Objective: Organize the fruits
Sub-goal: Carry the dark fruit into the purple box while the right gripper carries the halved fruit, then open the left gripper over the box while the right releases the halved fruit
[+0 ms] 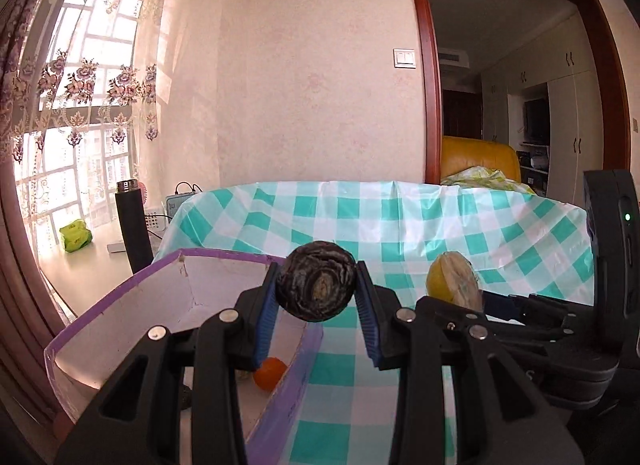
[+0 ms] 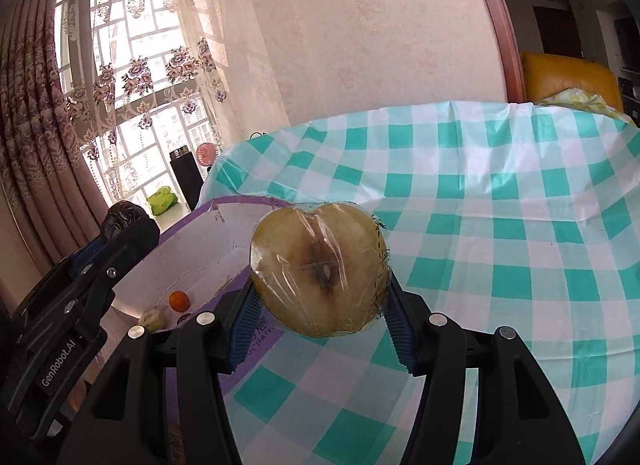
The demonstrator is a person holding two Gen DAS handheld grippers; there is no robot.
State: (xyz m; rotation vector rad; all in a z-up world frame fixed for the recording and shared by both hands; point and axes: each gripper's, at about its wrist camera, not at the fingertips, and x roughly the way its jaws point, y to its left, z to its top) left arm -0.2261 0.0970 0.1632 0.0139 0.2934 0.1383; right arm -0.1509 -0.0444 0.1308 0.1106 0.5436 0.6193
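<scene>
In the left wrist view, the left gripper (image 1: 318, 301) hid much of the purple-rimmed box (image 1: 132, 305); only an orange (image 1: 270, 374) showed clearly inside. Its jaws were clenched on a dark round fruit (image 1: 318, 287), held above the box's near wall. At right, the halved apple (image 1: 454, 277) appeared edge-on.

In the right wrist view, the right gripper (image 2: 320, 305) grasped that plastic-wrapped apple half, cut face toward the camera, stem axis roughly level, above the checked tablecloth (image 2: 500, 265) just beside the box. A pale fruit (image 2: 152, 318) inside was hard to identify.
</scene>
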